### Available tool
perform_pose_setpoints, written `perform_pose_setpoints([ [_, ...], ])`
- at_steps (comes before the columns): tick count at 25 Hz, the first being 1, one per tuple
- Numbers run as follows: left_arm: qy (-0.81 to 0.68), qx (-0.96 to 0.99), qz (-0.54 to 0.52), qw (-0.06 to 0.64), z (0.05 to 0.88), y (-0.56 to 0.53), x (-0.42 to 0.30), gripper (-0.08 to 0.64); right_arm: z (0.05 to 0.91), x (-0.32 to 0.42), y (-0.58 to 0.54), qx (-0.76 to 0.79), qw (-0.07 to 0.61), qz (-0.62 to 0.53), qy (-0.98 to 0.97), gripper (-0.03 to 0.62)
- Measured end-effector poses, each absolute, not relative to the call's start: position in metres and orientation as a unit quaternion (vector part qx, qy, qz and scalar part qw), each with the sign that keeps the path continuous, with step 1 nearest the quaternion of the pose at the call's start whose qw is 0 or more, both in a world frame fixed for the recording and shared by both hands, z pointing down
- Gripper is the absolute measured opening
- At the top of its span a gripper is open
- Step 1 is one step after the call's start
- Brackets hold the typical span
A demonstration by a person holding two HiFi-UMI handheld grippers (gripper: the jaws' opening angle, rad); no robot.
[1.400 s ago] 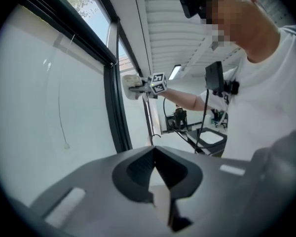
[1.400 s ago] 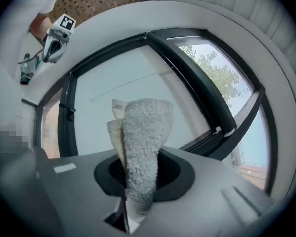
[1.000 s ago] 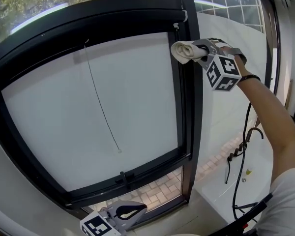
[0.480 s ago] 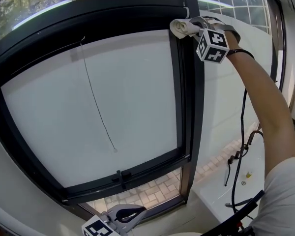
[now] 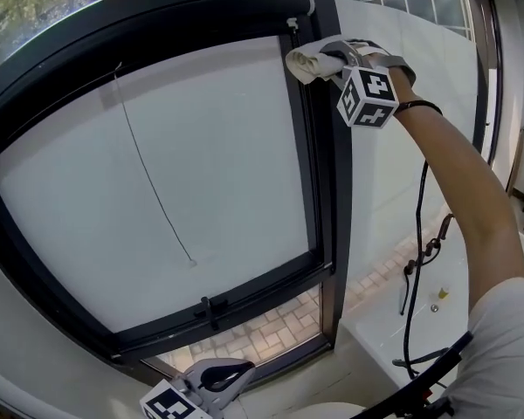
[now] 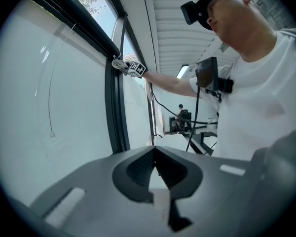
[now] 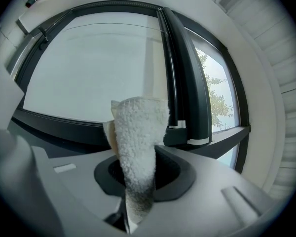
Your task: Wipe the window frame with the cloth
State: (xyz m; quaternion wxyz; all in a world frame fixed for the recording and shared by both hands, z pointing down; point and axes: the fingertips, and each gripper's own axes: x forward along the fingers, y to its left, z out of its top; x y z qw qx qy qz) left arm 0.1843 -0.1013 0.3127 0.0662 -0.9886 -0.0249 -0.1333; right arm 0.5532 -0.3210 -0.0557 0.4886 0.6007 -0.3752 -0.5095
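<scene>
A black window frame (image 5: pixel 327 190) surrounds a pane covered by a white blind. High on its right upright, my right gripper (image 5: pixel 325 59) is shut on a rolled white cloth (image 5: pixel 304 63), whose end lies against the frame near the top corner. In the right gripper view the cloth (image 7: pixel 136 147) stands up from between the jaws, with the frame (image 7: pixel 187 88) just behind it. My left gripper (image 5: pixel 217 379) hangs low at the bottom edge, shut with nothing in it. From the left gripper view the right gripper (image 6: pixel 130 68) and cloth (image 6: pixel 118 63) show small against the frame (image 6: pixel 116 117).
A thin blind cord (image 5: pixel 153 190) hangs down the pane. A black cable (image 5: pixel 412 278) dangles at the right over a white sill (image 5: pixel 419 317). A handle (image 5: pixel 210 306) sits on the lower frame bar. A person's arm (image 5: pixel 454 182) reaches up at the right.
The right gripper with the cloth rose to the top corner of the frame, then slid slightly down and left along the upright. The left gripper has stayed low.
</scene>
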Motion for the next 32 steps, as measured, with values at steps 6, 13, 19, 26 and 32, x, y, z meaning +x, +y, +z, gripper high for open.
perform_pose_setpoints([
  [6,-0.019,-0.989,-0.131,0.061,0.31,-0.1,0.189,0.023,-0.014,0.555,-0.32,0.595,0.493,-0.497,-0.395,0.069],
  [13,-0.032,-0.989,-0.102,0.098,0.245,-0.102,0.19,0.022,0.035,0.556,-0.321,0.597,0.495,-0.472,-0.419,0.069],
  [19,-0.028,-0.989,-0.103,0.098,0.243,-0.098,0.186,0.023,0.095,0.554,-0.323,0.59,0.502,-0.45,-0.445,0.069],
  [26,-0.018,-0.99,-0.107,0.089,0.248,-0.098,0.175,0.021,0.171,0.554,-0.328,0.584,0.508,-0.421,-0.473,0.069],
  [32,-0.009,-0.99,-0.113,0.078,0.254,-0.092,0.171,0.023,0.225,0.552,-0.327,0.58,0.514,-0.395,-0.494,0.069],
])
